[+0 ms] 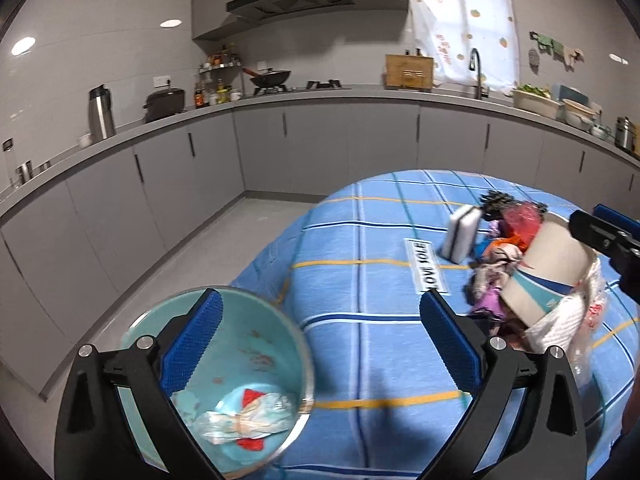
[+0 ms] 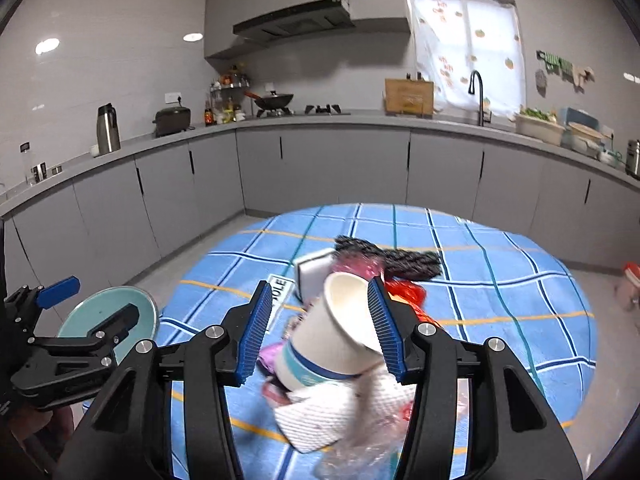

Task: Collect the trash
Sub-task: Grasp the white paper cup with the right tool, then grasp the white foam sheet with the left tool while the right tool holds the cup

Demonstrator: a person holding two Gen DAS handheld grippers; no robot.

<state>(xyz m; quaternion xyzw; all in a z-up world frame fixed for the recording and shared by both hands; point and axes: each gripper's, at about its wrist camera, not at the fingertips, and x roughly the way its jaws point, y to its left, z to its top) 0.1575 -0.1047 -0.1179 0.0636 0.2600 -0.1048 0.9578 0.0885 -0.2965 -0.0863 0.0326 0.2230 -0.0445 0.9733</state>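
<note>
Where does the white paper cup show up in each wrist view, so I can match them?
Left wrist view: the paper cup lies tilted at the right edge, on the trash pile.
Right wrist view: it is at centre, between the fingers of the right hand-held gripper.
Shared landmark: the white sponge just beyond the pile.

Left gripper [image 1: 320, 344]: seen from its own wrist view pointed forward and tilted downward; also seen from the side at the left edge of the right wrist view.
Left jaws: spread wide apart; nothing is pressed between the blue ribbed pads.
Right gripper [image 2: 320, 330]: pointed forward and angled downward; its tip is also caught at the right edge of the left wrist view.
Right jaws: held partly apart; whether anything is pressed by the pads cannot be told.
</note>
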